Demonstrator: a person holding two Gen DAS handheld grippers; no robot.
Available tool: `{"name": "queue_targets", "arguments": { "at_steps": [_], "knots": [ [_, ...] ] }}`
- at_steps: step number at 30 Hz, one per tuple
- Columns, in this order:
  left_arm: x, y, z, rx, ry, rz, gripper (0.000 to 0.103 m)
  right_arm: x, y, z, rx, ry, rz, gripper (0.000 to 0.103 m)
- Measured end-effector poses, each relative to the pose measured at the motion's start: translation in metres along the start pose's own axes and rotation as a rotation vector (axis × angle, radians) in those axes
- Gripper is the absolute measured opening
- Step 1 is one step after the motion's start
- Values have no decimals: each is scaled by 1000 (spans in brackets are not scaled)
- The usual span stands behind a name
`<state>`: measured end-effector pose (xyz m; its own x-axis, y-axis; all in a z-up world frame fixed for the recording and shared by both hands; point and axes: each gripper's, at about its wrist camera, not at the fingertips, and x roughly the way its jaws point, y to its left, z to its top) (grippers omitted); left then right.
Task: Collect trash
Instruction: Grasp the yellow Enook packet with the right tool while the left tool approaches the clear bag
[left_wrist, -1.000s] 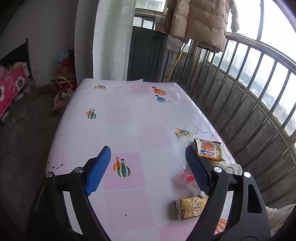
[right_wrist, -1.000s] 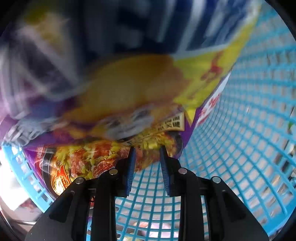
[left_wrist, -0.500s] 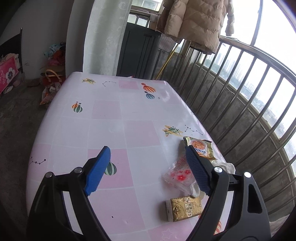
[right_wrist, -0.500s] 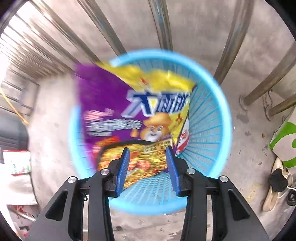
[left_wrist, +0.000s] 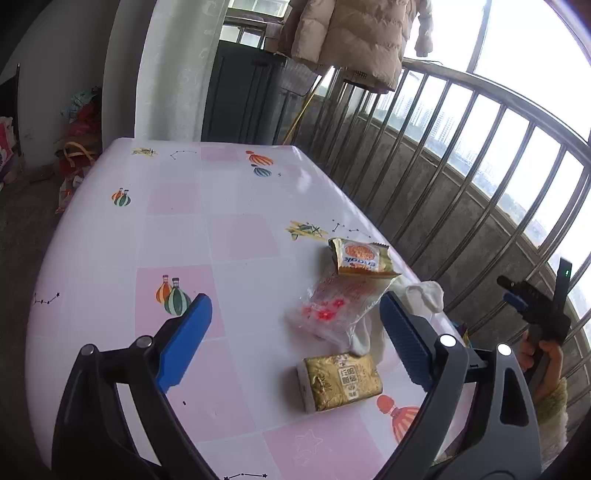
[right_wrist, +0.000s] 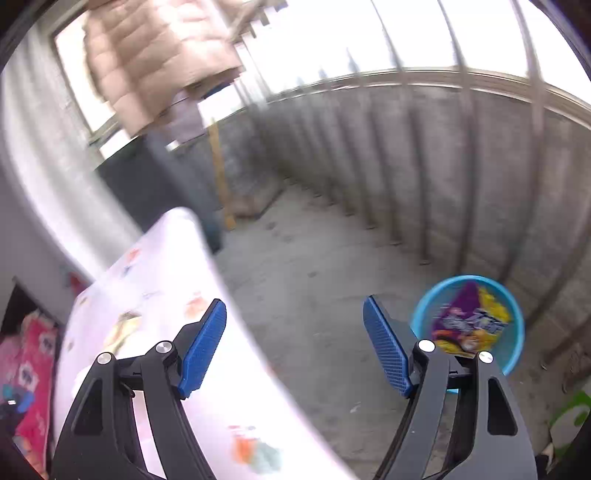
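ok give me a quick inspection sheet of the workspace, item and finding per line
surface: table with a pink and white cover, balloon prints.
job's things: orange snack pack, clear wrapper, gold packet and white tissue lie on the table; a purple and yellow bag sits in the blue basket on the floor.
clutter: nothing seen on the table besides the trash.
claws: left claw opening, nothing between its jaws; right claw opening, nothing between its jaws.
cables: nothing seen.
surroundings: railing, hanging padded coat, bags by the wall.
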<state>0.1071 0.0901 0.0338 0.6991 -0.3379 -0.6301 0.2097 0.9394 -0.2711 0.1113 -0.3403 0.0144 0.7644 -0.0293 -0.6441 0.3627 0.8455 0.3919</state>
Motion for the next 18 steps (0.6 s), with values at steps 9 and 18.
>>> {"name": "queue_targets", "arguments": {
  "at_steps": [9,18],
  "knots": [
    [21,-10,-49,15,134,27,89,72,163,1,-252,251,244,75],
    [43,-28,-66,44,223,-25,89,138,204,-28,-366,414,217,52]
  ]
}}
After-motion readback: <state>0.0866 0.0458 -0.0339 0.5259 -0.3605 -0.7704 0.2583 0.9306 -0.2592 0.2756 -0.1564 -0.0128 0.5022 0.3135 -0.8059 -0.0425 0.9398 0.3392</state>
